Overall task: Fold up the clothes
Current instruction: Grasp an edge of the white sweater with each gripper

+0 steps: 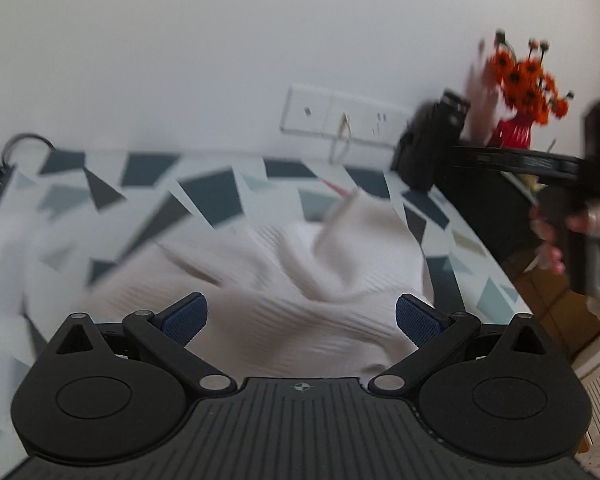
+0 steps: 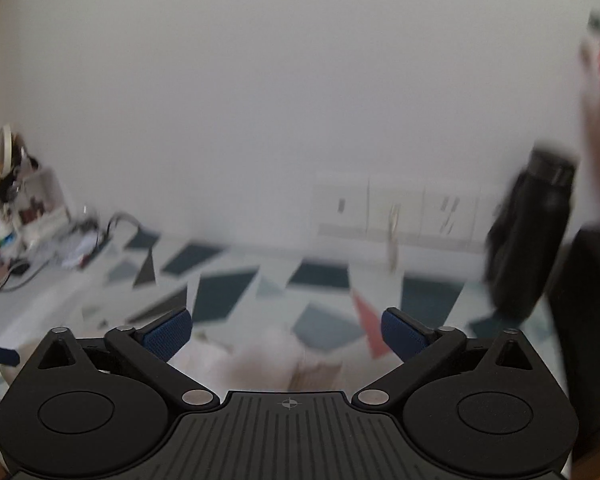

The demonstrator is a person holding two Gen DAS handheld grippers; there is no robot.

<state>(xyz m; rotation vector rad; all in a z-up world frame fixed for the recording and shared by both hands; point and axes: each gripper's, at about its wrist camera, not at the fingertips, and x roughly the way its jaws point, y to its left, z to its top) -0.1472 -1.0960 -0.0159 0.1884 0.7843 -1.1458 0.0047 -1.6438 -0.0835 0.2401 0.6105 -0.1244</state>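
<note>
The cream knit garment [image 1: 284, 276] is lying rumpled on the patterned bench [image 1: 216, 192], not yet folded. Both the left claw [image 1: 302, 318] and right claw [image 2: 286, 334] are hovering spread and empty, so I judge the next move calls for lowering onto an edge and pinching it.

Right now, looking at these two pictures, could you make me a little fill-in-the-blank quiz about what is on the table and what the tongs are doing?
1. The crumpled white sweater lies on a tablecloth printed with grey and dark ____ shapes.
2. The left tongs have their jaws ____, gripping nothing.
3. The flowers in the red vase are ____ in colour.
4. The right tongs are ____ too.

Missing words: geometric; open; orange; open
</note>
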